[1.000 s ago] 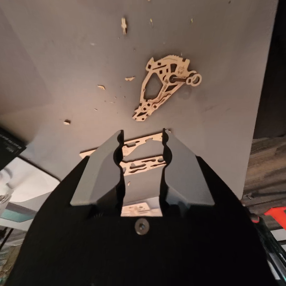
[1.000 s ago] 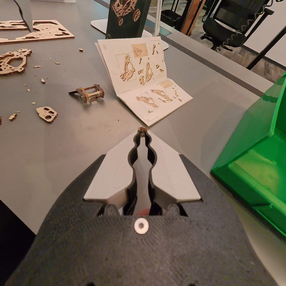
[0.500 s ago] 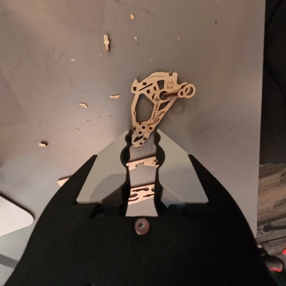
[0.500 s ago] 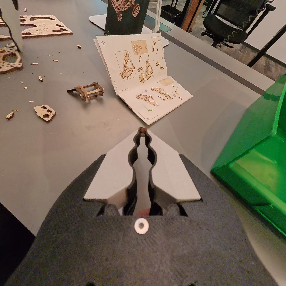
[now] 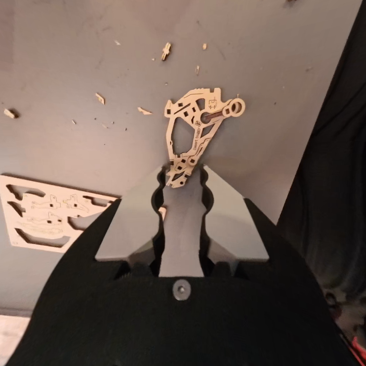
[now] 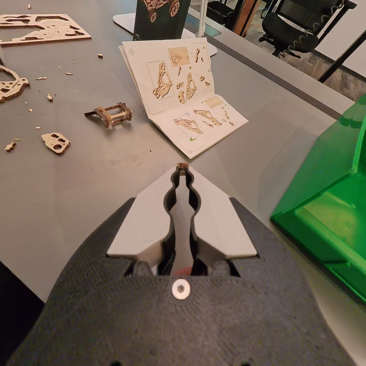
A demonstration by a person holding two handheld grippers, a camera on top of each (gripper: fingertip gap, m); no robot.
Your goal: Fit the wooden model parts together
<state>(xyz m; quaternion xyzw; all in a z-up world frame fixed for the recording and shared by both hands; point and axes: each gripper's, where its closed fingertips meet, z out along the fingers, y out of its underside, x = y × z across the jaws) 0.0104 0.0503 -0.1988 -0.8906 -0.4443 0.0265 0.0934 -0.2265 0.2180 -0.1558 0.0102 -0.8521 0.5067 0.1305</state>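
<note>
So my right claw (image 6: 182,168) pinches a small wooden peg (image 6: 182,165), left claw (image 5: 183,168) gapes around the unjoined frame piece (image 5: 195,130).

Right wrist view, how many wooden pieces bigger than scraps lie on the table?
4: cut-out sheet far left, side frame left edge, holed plate nearer, small assembly beside booklet. Others may be hidden.

Each hand-held gripper (image 5: 183,168): grey wedge fingers (image 6: 150,213), black wavy pads, textured black body, silver screw (image 6: 181,289).
</note>
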